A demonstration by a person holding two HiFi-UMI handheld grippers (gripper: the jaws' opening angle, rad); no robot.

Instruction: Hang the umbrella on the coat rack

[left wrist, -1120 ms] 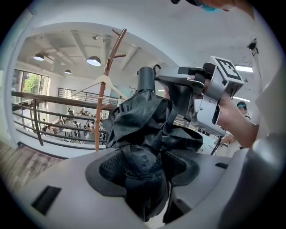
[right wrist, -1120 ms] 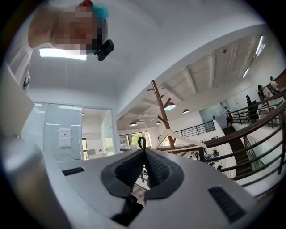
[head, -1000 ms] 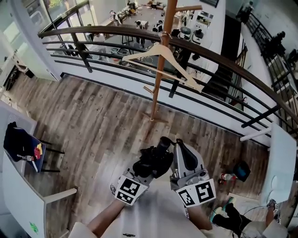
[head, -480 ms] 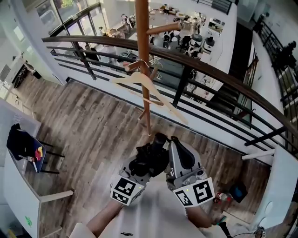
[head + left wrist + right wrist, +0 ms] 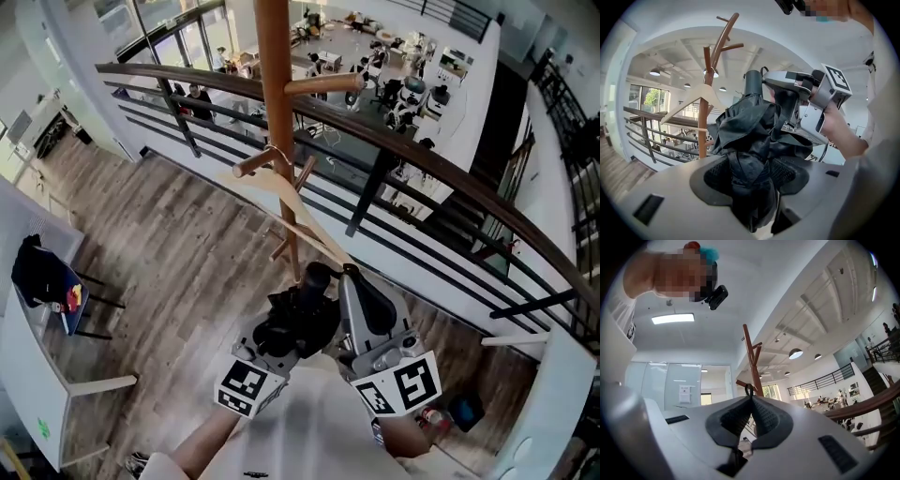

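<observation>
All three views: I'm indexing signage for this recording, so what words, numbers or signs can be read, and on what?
No readable text in any view.
Square black-and-white markers on the left white cube and the right white cube: patterns, no letters.
White paper sheet on the glass wall: print too small to read.
Green mark on the white tabletop: too small to read.
</observation>
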